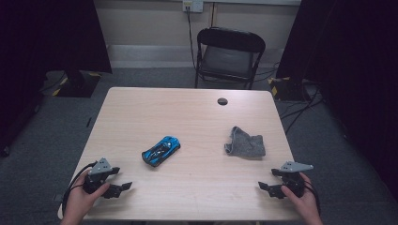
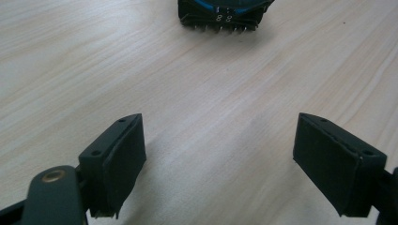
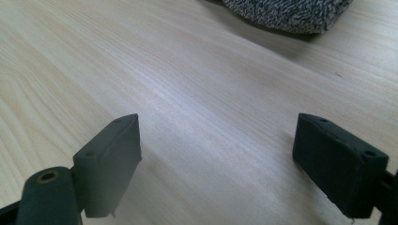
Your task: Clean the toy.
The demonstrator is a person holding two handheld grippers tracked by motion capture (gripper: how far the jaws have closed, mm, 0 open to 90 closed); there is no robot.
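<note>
Tongs: our left gripper (image 1: pixel 123 186) and right gripper (image 1: pixel 263 187) both gape wide, empty | toy car (image 1: pixel 161 150) at 12 o'clock of left, lined up for grabbing | grey cloth (image 1: pixel 245 142) at 12 of right, we reckon

On the table (image 1: pixel 141 108) the toy car (image 1: pixel 161 150) lies near the middle, the cloth (image 1: pixel 245 142) to its right; a chair (image 1: pixel 228 56) stands behind the table's far edge

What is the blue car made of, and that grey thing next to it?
The blue car looks like hard, glossy plastic or maybe painted metal: it shines, with black parts. The grey cloth looks like soft knitted fabric: speckled, matte and crumpled. The table looks like pale wood-grain laminate.
</note>
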